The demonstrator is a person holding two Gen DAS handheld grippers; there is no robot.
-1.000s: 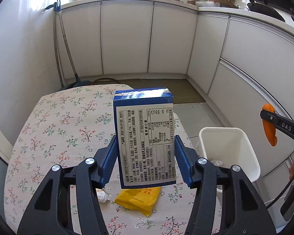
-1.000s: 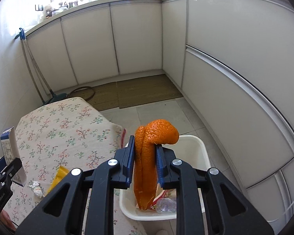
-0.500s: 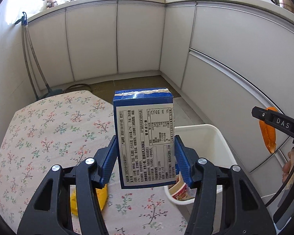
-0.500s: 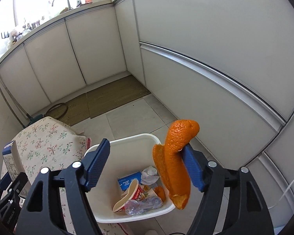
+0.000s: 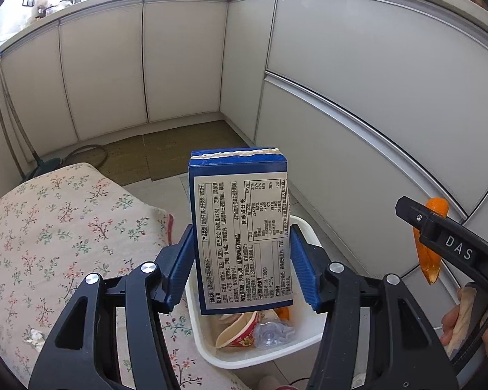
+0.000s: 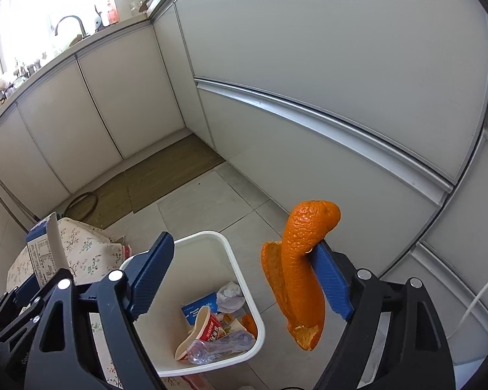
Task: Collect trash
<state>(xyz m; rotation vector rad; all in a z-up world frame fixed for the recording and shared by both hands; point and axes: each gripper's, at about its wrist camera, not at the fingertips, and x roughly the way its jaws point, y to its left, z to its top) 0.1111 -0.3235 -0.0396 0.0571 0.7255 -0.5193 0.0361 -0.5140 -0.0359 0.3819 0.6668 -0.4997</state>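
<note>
Right tongs (image 6: 244, 279) have just been opening wide; orange peel (image 6: 301, 273) clings to the right pad, long axis hanging down, just beside the white bin (image 6: 244, 295) rim. Left tongs (image 5: 240, 263) clamp the blue carton (image 5: 240, 234) upright, directly above the bin.

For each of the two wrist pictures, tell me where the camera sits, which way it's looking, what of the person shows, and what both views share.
Left wrist: sits on the left gripper, looking forward and down past the clamped blue box to the white bin; a hand shows at right.
Right wrist: sits on the right gripper, looking down over the bin; its jaws have just been opening, and the orange peel clings to one finger; no body part shows.
Shared: bin, box, peel, floral tablecloth, cabinets.
</note>
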